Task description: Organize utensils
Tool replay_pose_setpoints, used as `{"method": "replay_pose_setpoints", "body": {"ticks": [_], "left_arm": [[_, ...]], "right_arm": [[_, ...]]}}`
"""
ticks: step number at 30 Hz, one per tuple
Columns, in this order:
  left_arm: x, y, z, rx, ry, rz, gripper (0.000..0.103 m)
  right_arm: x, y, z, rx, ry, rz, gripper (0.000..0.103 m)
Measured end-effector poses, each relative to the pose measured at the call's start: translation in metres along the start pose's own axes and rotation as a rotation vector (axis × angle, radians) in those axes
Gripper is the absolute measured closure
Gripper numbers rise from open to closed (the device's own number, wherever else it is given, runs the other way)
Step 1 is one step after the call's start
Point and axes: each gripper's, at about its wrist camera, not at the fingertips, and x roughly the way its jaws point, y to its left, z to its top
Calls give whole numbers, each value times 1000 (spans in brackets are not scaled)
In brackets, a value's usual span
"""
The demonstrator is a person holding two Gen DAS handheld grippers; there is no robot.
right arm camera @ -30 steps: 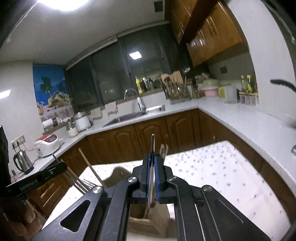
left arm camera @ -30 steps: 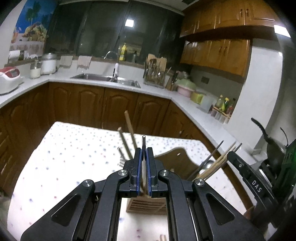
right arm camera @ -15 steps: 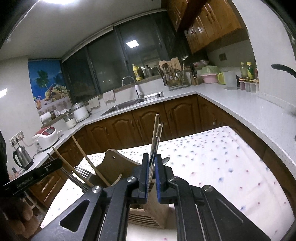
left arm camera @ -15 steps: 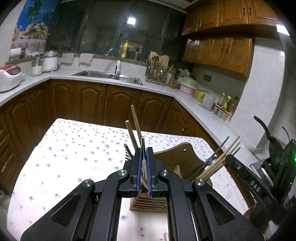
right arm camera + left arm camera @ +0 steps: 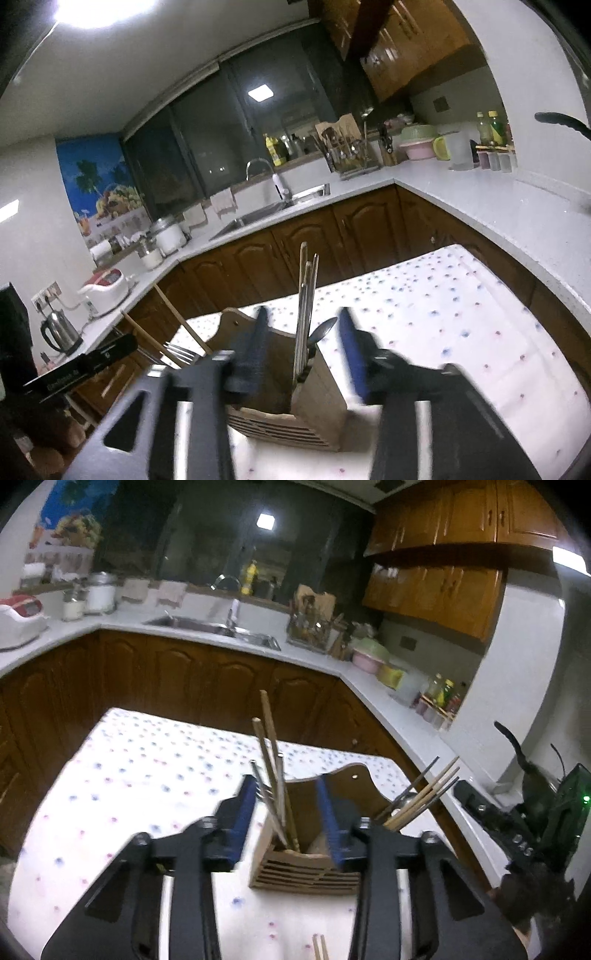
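A wooden utensil holder stands on the dotted tablecloth. My left gripper is open just above its left compartment, where chopsticks, a fork and a metal utensil stand upright. Its right compartment holds more chopsticks and metal utensils. In the right wrist view my right gripper is open above the holder, with utensils and a spoon standing between its fingers. The other gripper shows at the left there.
Two loose chopstick ends lie on the table near the front edge. A white counter with a sink, a rice cooker and a kettle wraps behind the table. A pan handle sits at the right.
Both grippers have opened and let go of the utensils they held, which now stand in the holder. Both views are motion-blurred.
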Motion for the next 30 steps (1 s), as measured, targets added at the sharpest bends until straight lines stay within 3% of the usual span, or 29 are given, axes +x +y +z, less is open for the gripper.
{"method": "replay_pose_setpoints", "body": {"ticks": [5, 10, 14, 24, 30], "left_arm": [[-25, 8, -8, -39, -22, 5, 55], [-51, 20, -27, -85, -39, 32, 32], [-73, 31, -52, -110, -29, 69, 20], [-109, 47, -93, -141, 4, 113, 20], [-129, 39, -102, -123, -11, 102, 20]], "right_arm": [[-20, -2, -4, 0, -38, 26, 17], [-41, -7, -22, 22, -37, 35, 9], [-55, -8, -40, 46, -11, 50, 6], [-88, -3, -93, 41, 76, 76, 6], [-112, 4, -101, 34, 82, 88, 6]]}}
